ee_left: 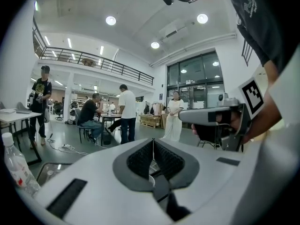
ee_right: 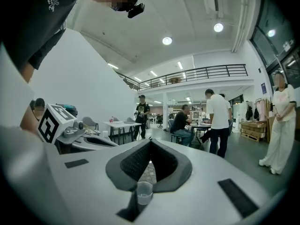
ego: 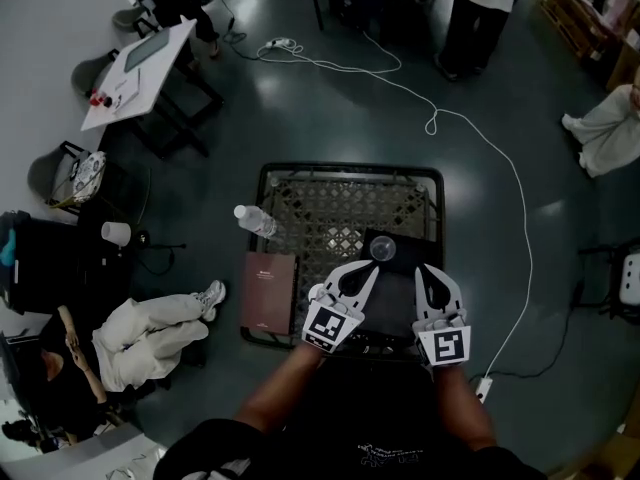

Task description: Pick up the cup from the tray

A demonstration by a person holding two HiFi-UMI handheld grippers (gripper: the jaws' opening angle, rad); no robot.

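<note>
Centrally in the head view, a black mesh desk (ego: 320,208) is standing on a dark floor (ego: 300,108), with a white cable (ego: 500,168) trailing across the floor from the upper middle down toward the lower right.

A dark tray (ego: 398,283) is sitting on the lower right part of the desk. A brown book (ego: 268,293) is lying along the desk's lower left edge.

The left claw (ego: 368,270) is hovering over the tray's left side and pointing toward the top of the frame. In the left gripper view its jaws are meeting at the tips (ee_left: 152,142), and nothing is sitting between them. The right claw (ego: 424,270) is hovering over the tray's right side, beside the left one and pointing the same way. In the right gripper view its jaws are likewise touching at the tips (ee_right: 150,143) and gripping nothing.

A clear water bottle (ego: 255,220) is standing near the desk's left edge, above the book; it is showing upright at the lower left of the left gripper view (ee_left: 16,170).

The clear cup (ego: 382,249) is standing upright at the tray's upper edge, just ahead of the left claw's tip and free of both claws. In the right gripper view it is showing low in the gap under the closed tips (ee_right: 144,191).
</note>
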